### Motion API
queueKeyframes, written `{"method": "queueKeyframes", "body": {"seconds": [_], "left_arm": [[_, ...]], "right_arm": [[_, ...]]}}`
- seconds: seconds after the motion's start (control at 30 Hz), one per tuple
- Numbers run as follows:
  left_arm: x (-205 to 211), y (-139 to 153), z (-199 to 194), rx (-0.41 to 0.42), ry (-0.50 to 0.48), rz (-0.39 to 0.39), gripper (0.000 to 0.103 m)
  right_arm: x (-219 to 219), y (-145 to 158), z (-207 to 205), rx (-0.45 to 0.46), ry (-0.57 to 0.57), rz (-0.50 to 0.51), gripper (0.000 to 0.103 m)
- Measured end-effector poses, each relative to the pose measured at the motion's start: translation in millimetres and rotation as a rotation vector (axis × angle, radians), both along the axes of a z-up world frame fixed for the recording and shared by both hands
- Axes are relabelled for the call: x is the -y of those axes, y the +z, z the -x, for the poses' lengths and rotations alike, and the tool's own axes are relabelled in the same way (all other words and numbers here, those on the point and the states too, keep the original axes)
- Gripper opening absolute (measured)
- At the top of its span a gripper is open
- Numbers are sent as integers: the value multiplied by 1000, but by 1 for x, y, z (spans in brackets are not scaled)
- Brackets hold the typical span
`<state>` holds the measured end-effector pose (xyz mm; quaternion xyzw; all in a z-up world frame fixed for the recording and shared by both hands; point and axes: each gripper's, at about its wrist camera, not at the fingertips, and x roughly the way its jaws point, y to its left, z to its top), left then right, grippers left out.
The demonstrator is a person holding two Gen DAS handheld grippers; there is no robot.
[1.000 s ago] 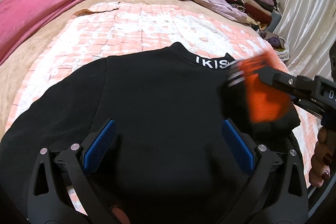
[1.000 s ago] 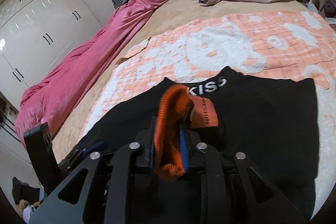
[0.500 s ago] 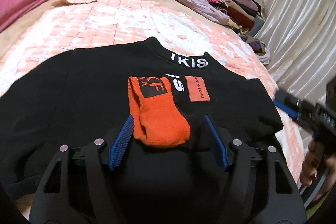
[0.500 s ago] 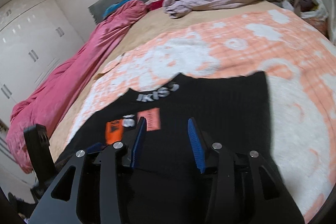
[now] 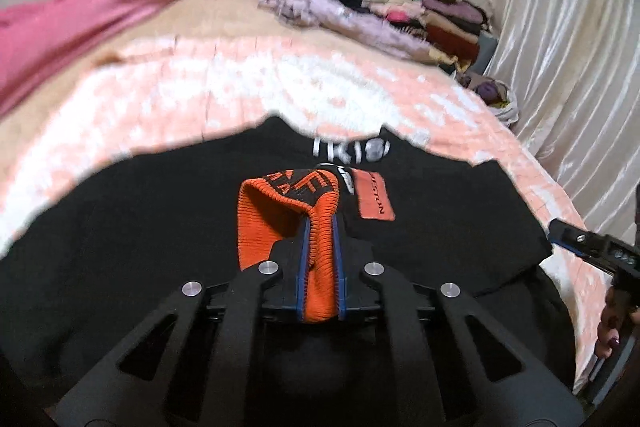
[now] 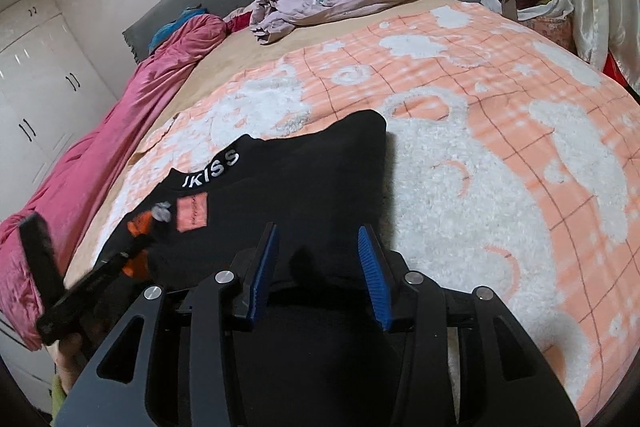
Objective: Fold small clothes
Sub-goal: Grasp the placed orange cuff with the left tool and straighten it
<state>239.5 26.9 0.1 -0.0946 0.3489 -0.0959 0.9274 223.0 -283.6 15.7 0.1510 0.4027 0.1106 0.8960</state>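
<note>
Left gripper [image 5: 319, 247] clamped on orange cuff [image 5: 280, 215] — probably a sleeve end — atop black sweater [image 6: 312, 183]; right gripper [image 6: 320, 267] agape over its hem.

Soft, even indoor light — no hard shadows, only a faint one beside the black garment [image 6: 320, 187] on the blanket [image 6: 500, 167]. The left wrist view is motion-blurred, worst above that garment; the right wrist view is sharper. Both bow strongly at dark, vignetted corners — fisheye.
</note>
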Motion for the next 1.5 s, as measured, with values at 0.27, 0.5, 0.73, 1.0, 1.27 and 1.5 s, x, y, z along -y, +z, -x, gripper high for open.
{"method": "queueKeyframes", "body": {"seconds": [0.27, 0.5, 0.73, 1.0, 1.27, 1.5], "left_arm": [[-41, 14, 9, -51, 83, -33, 5], [-53, -14, 6, -168, 114, -28, 9], [-62, -11, 14, -166, 123, -23, 17], [-96, 13, 30, -66, 240, -24, 16], [-38, 10, 28, -32, 40, -87, 16], [-37, -33, 7, -195, 27, -126, 27]], "right_arm": [[-24, 0, 2, 25, 34, 88, 42], [-45, -5, -3, 29, 61, 149, 44], [-63, -17, -14, 5, 83, 157, 45], [-57, -28, -14, -6, 32, 231, 46], [-69, -17, -11, 42, 101, 203, 50], [-77, -25, -17, 2, 119, 228, 50]]}}
